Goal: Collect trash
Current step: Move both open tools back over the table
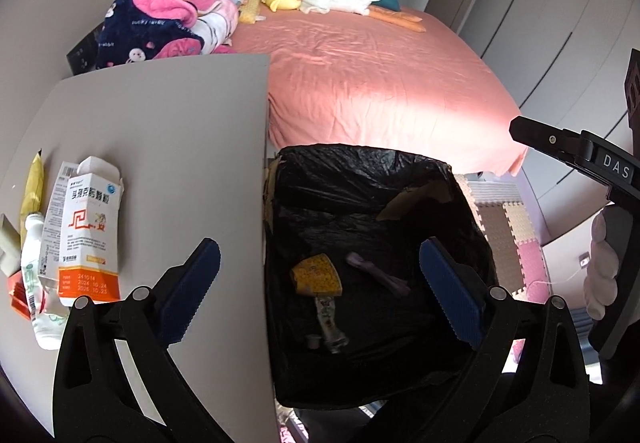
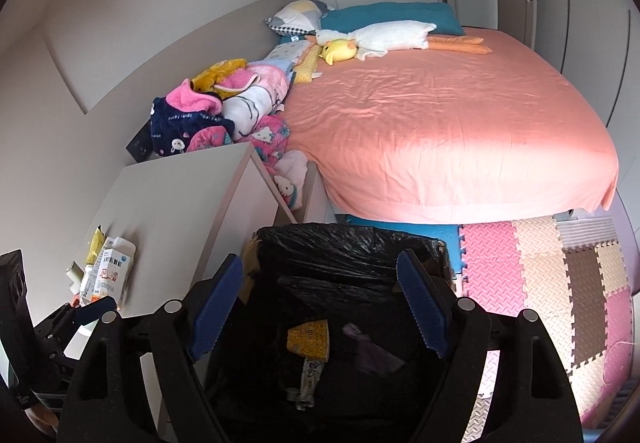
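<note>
1. Left wrist view: my left claw [image 1: 320, 291] hangs wide open and empty over the black-lined bin [image 1: 360, 171], which stands just beside the worktop [image 1: 160, 131]. Three pieces lie in the bin: a yellow wrapper [image 1: 318, 274], a purple scrap [image 1: 376, 273] and a crumpled tube [image 1: 330, 327]. I judge a drop is done here. Still on the worktop: one torn medicine box [image 1: 88, 231], one white bottle [image 1: 34, 275], one yellow packet [image 1: 33, 183], plus an orange scrap I cannot identify.
2. Right wrist view: my right claw [image 2: 320, 303] is also spread and holds nothing, above the same bin. The next move, I judge, calls for swinging left to the worktop pile and closing on the box.
</note>
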